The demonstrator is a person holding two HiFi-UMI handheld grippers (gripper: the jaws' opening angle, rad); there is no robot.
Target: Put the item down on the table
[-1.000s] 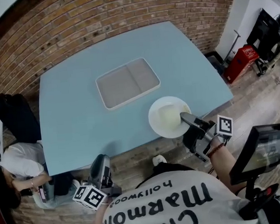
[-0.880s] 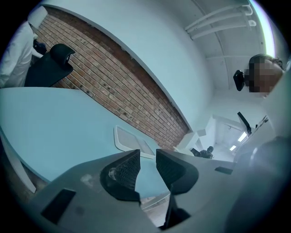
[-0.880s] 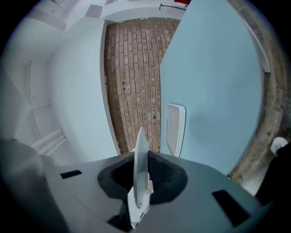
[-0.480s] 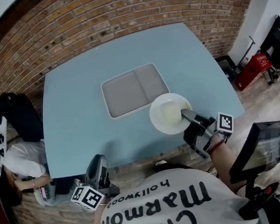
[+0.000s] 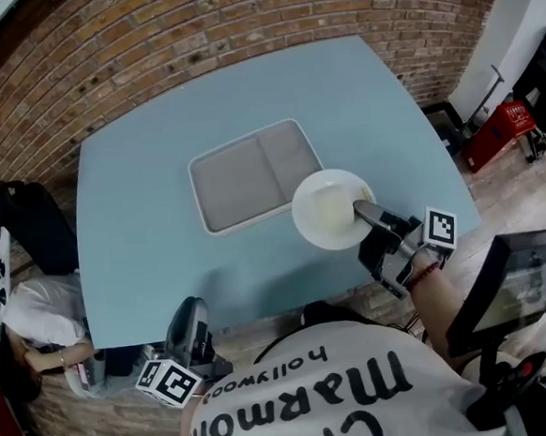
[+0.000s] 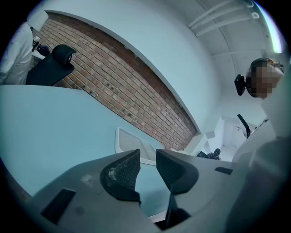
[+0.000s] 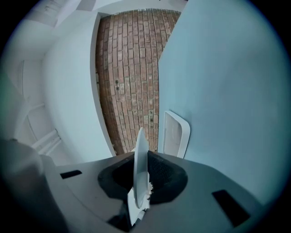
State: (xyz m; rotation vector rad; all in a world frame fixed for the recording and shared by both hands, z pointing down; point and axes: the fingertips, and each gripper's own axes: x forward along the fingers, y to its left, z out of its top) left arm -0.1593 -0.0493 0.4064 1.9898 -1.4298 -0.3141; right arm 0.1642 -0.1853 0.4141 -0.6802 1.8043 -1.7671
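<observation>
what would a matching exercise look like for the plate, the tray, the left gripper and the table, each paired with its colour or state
Things:
1. white plate
2. tray
3. left gripper
4. table

Colours or states:
A. light blue, with the tray lying on it
B. empty, jaws a little apart
C. clamped at its rim by the right gripper
D. grey, two compartments, nothing in it

Pairs: 1-C, 2-D, 3-B, 4-A
</observation>
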